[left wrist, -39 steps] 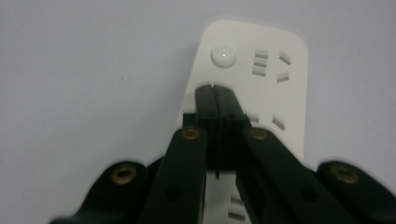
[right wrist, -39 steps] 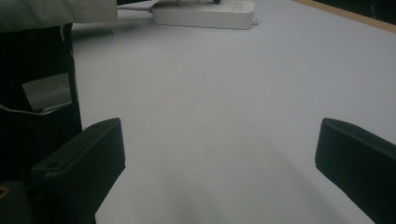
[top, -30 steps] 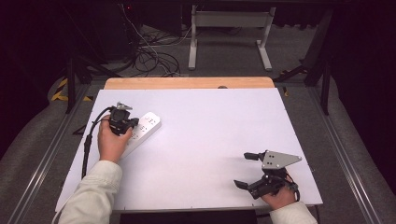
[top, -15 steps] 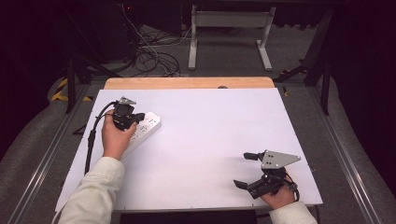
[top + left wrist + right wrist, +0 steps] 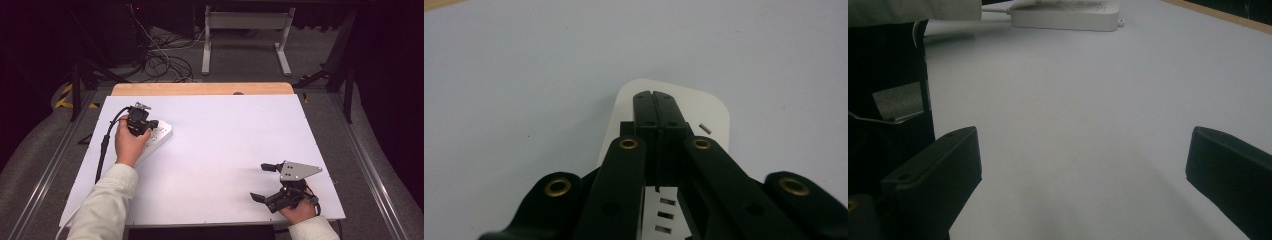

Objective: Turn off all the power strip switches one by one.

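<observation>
Your left hand-held gripper [image 5: 150, 124] hovers with jaws pressed together over the white rectangular plastic power strip [image 5: 156, 137] at the white desk's [image 5: 225, 150] left side. Press squarely, avoiding the sockets. Your right hand-held gripper [image 5: 263, 181] rests spread wide, empty.

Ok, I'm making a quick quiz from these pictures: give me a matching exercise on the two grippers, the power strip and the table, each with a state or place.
1. left gripper
2. right gripper
3. power strip
4. table

a. white top, wooden far edge
b. jaws wide apart, nothing between
c. jaws shut, over the strip
d. white, lying at the table's left

Pairs: 1-c, 2-b, 3-d, 4-a
</observation>
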The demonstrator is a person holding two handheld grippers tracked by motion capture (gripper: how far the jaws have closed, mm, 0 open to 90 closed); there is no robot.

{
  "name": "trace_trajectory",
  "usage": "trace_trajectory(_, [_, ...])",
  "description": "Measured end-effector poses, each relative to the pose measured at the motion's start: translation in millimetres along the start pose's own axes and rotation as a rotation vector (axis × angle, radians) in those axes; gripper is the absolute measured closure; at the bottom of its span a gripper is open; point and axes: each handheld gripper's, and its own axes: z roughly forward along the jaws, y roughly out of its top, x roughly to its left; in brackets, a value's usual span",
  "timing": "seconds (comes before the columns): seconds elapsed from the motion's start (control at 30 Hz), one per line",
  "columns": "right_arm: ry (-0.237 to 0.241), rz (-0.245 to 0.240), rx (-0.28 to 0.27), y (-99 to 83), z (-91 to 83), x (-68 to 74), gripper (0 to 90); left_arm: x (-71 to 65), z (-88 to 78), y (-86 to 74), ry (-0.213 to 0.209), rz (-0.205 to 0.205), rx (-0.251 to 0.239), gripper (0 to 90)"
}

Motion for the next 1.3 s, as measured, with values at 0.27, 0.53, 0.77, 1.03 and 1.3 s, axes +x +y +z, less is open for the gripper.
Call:
trace_trajectory(0.27, [-0.001, -0.002, 0.001, 0.1, -0.3, 0.4, 2.1, 0.7, 5.8, -0.6, 0.019, -0.001, -0.010, 90.0])
trace_trajectory(0.53, [0.003, -0.004, 0.002, 0.0, -0.3, 0.6, 2.1, 1.9, 8.8, -2.4, 0.026, 0.014, -0.021, 90.0])
trace_trajectory(0.77, [0.005, -0.004, 0.002, -0.1, 0.0, 0.8, 2.1, 1.8, 9.2, -2.1, 0.024, 0.009, -0.020, 90.0])
trace_trajectory(1.03, [0.005, -0.008, 0.005, -0.1, 0.4, 1.0, 2.1, -0.9, 9.8, -1.4, 0.041, 0.033, -0.017, 90.0])
trace_trajectory(1.3, [0.006, -0.008, 0.007, -0.1, 0.5, 1.0, 2.1, -0.9, 9.9, -1.0, 0.045, 0.036, -0.015, 90.0])
